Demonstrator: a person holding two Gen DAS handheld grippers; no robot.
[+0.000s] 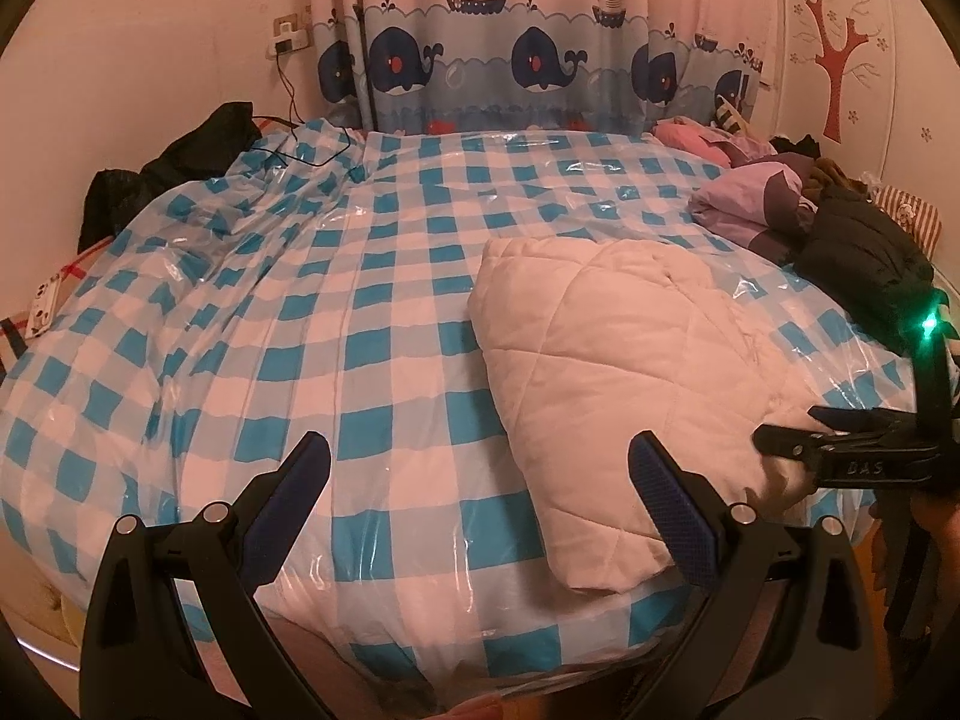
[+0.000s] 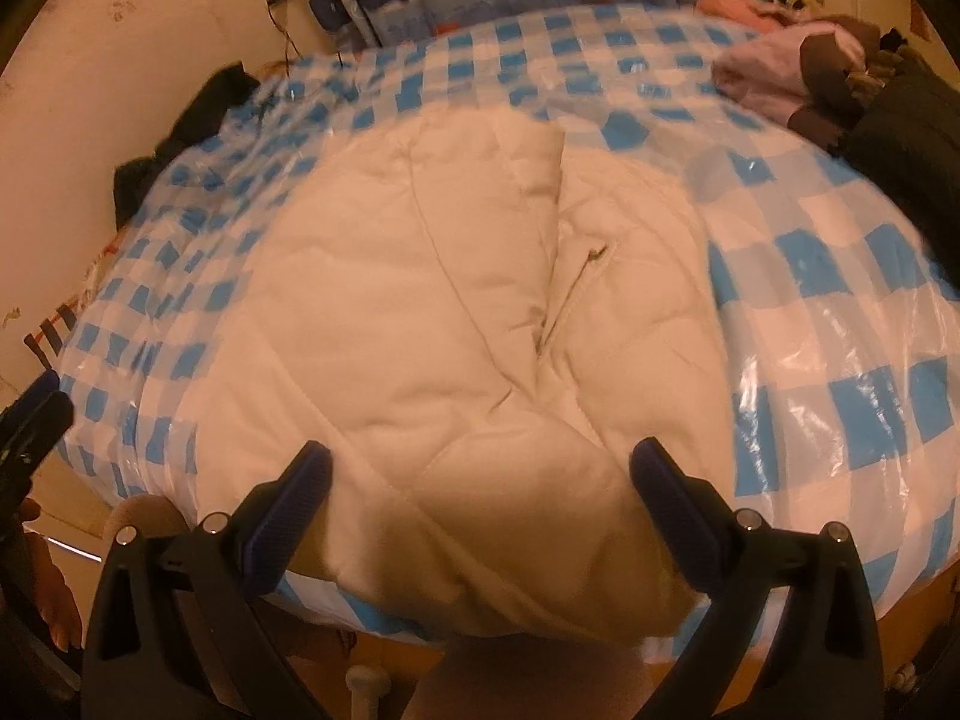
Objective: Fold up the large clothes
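Item: cream quilted coat [image 2: 456, 312], folded into a bundle on your bed [image 1: 360, 312]; squaring pending. Left tool [image 1: 480, 480] spread, empty; right tool [image 2: 480, 480] likewise.

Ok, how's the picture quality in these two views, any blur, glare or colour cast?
Left wrist view: sharp, warm orange cast, fisheye bending the bed; glare patches on the plastic-covered checked sheet; a green light flares at right. Right wrist view: motion blur smears the checks and the cream quilted garment, while the right tongs stay crisp; same warm cast.
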